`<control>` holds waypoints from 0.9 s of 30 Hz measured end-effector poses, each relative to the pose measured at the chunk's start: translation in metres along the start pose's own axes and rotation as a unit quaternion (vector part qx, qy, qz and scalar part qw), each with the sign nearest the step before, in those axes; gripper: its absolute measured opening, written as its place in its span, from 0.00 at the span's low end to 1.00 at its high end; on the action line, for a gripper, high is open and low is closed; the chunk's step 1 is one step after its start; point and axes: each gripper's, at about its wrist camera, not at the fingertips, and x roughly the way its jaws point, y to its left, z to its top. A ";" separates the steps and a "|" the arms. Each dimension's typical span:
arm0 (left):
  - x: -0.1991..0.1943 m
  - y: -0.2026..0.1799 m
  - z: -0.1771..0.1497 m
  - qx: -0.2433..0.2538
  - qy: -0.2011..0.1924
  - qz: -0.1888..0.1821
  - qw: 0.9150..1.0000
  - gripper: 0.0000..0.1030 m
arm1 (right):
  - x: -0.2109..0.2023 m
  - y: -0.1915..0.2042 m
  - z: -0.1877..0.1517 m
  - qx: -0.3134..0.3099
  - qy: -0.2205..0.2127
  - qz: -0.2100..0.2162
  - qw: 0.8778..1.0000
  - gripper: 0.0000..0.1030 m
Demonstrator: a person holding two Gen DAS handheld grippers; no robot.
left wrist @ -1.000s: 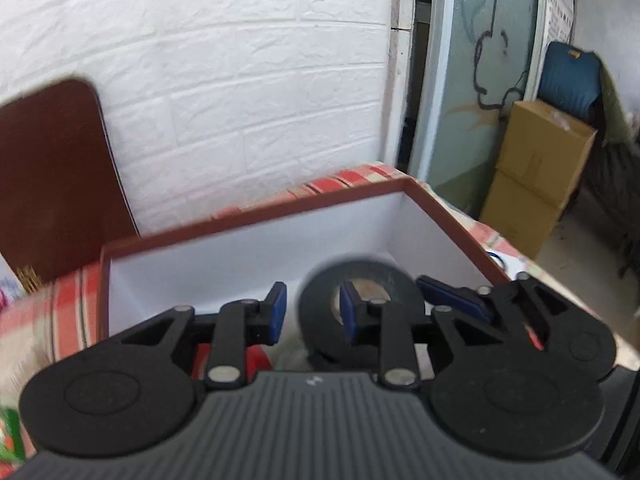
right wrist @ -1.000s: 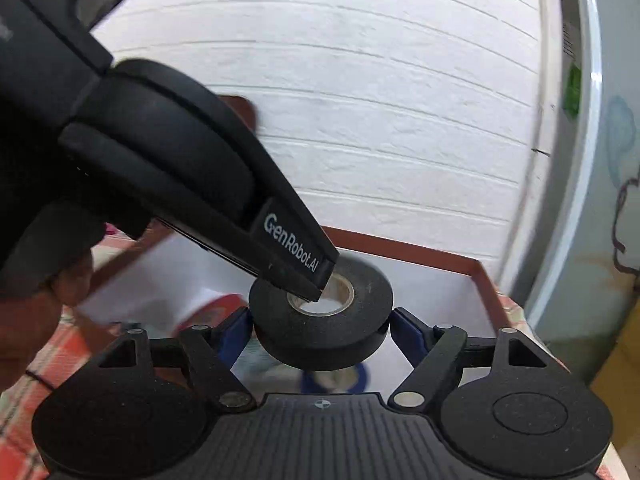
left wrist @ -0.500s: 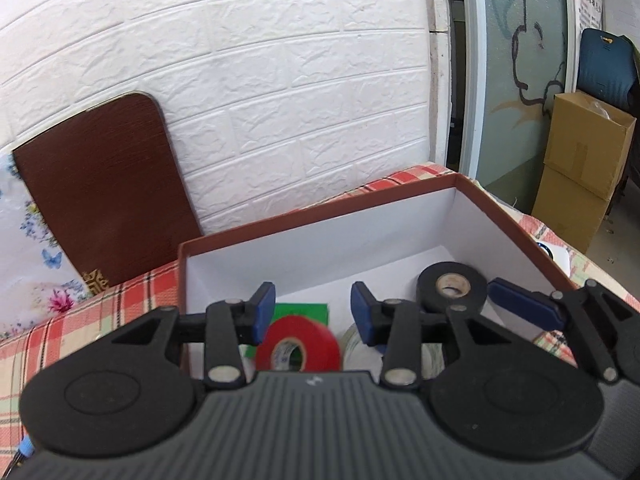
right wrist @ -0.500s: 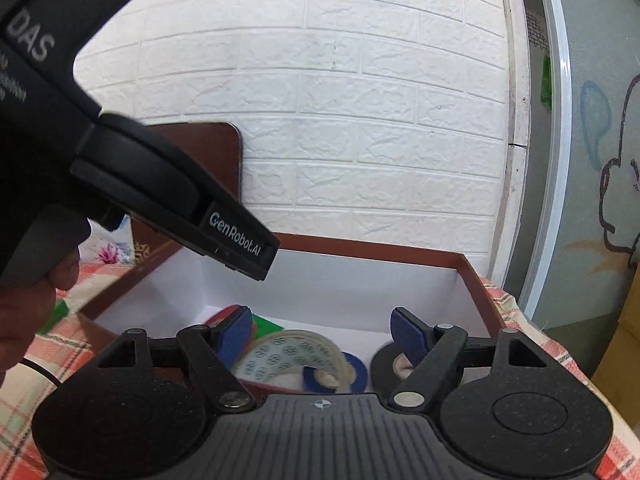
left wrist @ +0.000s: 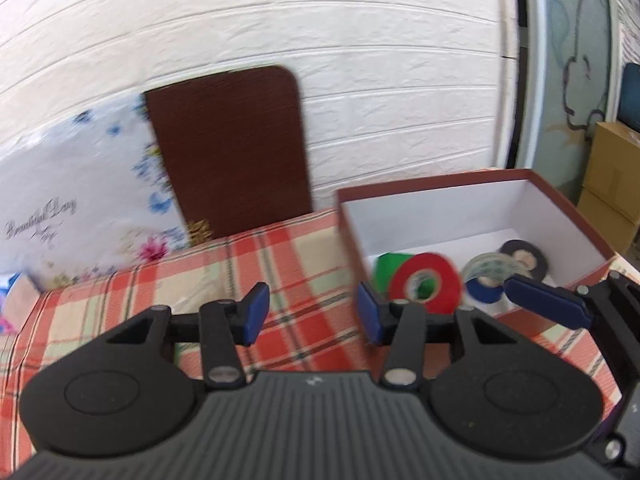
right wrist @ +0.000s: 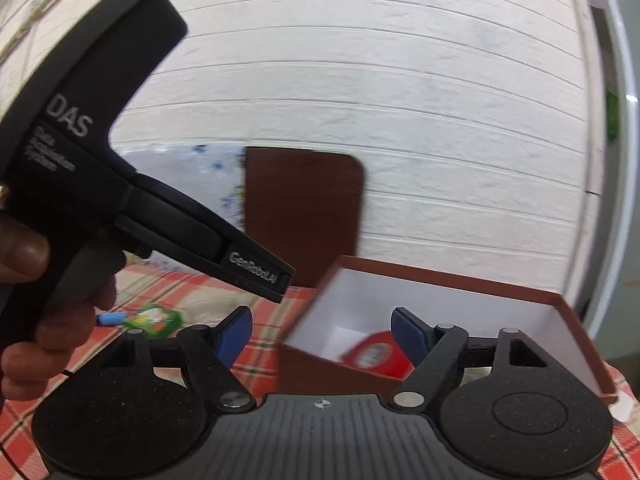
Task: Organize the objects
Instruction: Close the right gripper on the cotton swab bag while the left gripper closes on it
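Both my grippers empty: left gripper (left wrist: 310, 314) fingers apart, having just been opening; right gripper (right wrist: 322, 334) fingers wide. Tape rolls (left wrist: 424, 288) lie in the box (left wrist: 436, 185). Light, stiff, smooth; I'd pinch across the rim

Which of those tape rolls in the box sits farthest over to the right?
The black roll, at the right end of the box. The clear patterned roll, the blue roll and the red roll all lie to its left.
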 end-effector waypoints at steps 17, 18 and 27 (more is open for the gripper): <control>0.046 0.210 -0.060 -0.173 0.083 0.036 0.981 0.47 | 0.140 0.109 0.002 -0.019 0.101 0.071 0.992 0.71; 0.054 0.207 -0.054 -0.171 0.083 0.033 0.981 0.47 | 0.154 0.104 0.002 -0.017 0.101 0.059 0.993 0.71; 0.097 0.177 -0.032 -0.176 0.100 -0.010 0.979 0.47 | 0.215 0.088 -0.015 -0.001 0.158 0.068 0.985 0.45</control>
